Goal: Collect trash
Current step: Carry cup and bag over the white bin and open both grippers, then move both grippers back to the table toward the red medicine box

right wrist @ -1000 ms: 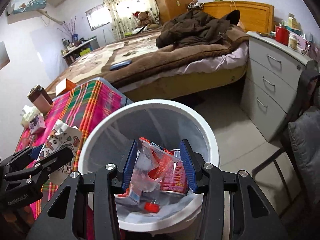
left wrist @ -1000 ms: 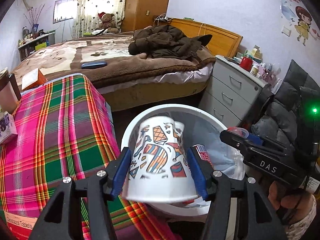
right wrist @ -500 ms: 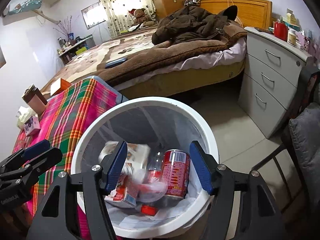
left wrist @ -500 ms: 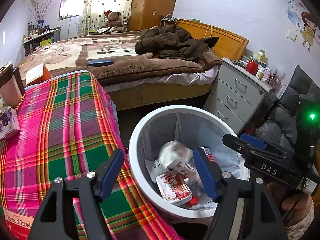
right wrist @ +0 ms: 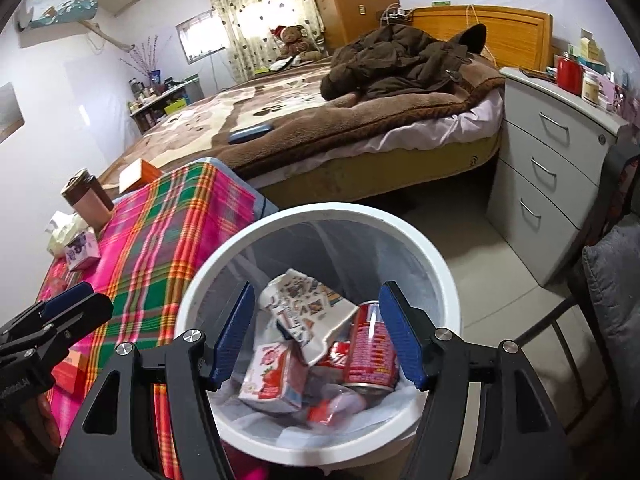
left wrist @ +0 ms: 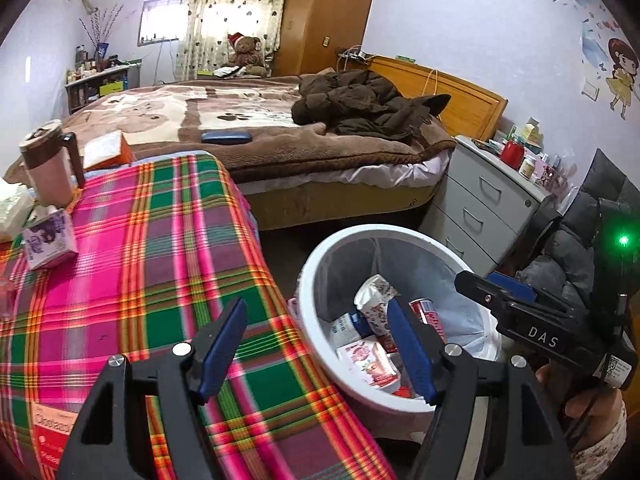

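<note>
Both tools empty, jaws apart: right tool (right wrist: 316,332) above bin (right wrist: 432,256) holding crushed cup (right wrist: 308,312), can (right wrist: 370,344), carton (right wrist: 276,376), all light, crushable, best pinched across flat sides; left tool (left wrist: 316,348) over surface (left wrist: 132,264).

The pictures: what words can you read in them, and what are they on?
"DAS": on the side of the right hand-held gripper, in the left wrist view.
"Cilostazol": on the box at the table's near edge; the word is cut off.
Red can, pink carton, paper cup in the bin: print too small or blurred.
</note>
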`<action>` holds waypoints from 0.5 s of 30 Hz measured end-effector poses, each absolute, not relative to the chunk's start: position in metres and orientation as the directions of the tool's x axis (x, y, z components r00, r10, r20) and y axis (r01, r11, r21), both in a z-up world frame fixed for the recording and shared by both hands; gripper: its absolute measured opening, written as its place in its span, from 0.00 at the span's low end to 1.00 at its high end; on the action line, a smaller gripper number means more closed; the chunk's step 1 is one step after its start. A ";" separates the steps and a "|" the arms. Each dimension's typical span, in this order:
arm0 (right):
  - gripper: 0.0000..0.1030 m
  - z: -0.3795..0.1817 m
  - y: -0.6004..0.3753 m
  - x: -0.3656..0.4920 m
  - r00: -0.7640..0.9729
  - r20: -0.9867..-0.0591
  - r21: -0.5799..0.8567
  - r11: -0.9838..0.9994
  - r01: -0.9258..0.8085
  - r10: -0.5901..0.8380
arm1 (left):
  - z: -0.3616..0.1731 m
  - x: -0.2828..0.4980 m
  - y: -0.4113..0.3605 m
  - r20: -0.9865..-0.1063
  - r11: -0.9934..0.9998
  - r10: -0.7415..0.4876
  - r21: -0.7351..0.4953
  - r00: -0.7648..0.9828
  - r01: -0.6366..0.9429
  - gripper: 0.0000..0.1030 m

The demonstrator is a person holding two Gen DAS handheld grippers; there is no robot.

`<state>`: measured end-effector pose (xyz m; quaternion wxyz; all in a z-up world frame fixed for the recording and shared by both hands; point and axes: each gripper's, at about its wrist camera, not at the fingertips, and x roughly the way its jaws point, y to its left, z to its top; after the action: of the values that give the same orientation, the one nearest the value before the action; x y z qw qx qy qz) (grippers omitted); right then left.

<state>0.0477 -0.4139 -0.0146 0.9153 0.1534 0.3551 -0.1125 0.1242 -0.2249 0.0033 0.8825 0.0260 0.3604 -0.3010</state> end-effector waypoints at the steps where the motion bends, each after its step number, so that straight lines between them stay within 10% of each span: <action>1: 0.64 -0.014 -0.411 0.048 0.727 -0.681 0.202 0.930 0.306 -0.091 | 0.004 0.124 -0.221 -0.649 0.821 -0.509 -0.168 0.566 0.545 0.72; 15: 0.64 -0.003 -0.363 0.053 0.764 -0.646 0.208 0.960 0.188 -0.010 | 0.014 0.118 -0.148 -0.624 0.887 -0.425 -0.146 0.655 0.437 0.72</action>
<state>0.0526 -0.3627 -0.0029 0.9298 0.1311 0.3397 -0.0533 0.1184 -0.1478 0.0137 0.9097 0.0088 0.3408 -0.2371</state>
